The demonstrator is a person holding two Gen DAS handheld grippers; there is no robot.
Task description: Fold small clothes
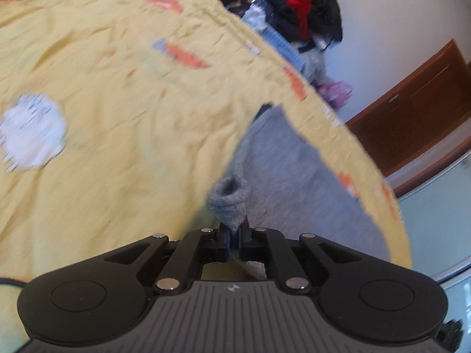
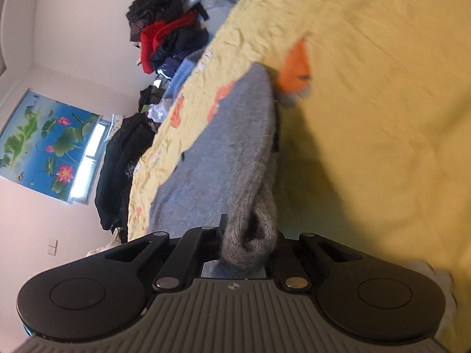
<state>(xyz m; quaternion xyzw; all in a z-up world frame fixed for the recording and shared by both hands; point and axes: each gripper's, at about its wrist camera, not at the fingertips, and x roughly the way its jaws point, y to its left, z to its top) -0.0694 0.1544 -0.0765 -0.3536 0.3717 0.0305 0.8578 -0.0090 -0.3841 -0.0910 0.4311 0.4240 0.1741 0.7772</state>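
- Left wrist view: the left gripper (image 1: 234, 236) has its fingers clenched on a bunched corner of the grey knitted garment (image 1: 282, 176). The knit runs forward and slightly rightward from the fingers, its long axis pointing away over the yellow bedspread (image 1: 103, 111), which is printed with orange shapes. The picture is blurred, so I cannot tell whether the far part of the cloth rests on the bed or hangs just above it. A heap of clothes (image 1: 294, 8) sits at the far end, well apart from the grasp.
- Right wrist view: the right gripper (image 2: 250, 235) is likewise clamped on a thick roll of the grey knitted garment (image 2: 232, 135), which stretches straight ahead from its fingers, with the same pile of dark and red clothes (image 2: 167, 32) beyond and a lotus picture (image 2: 44, 144) on the wall.
- Judging from both, each hand holds one near corner, equally close; the garment lies lengthwise ahead, so the fold would likely carry the near edge forward towards the far end.
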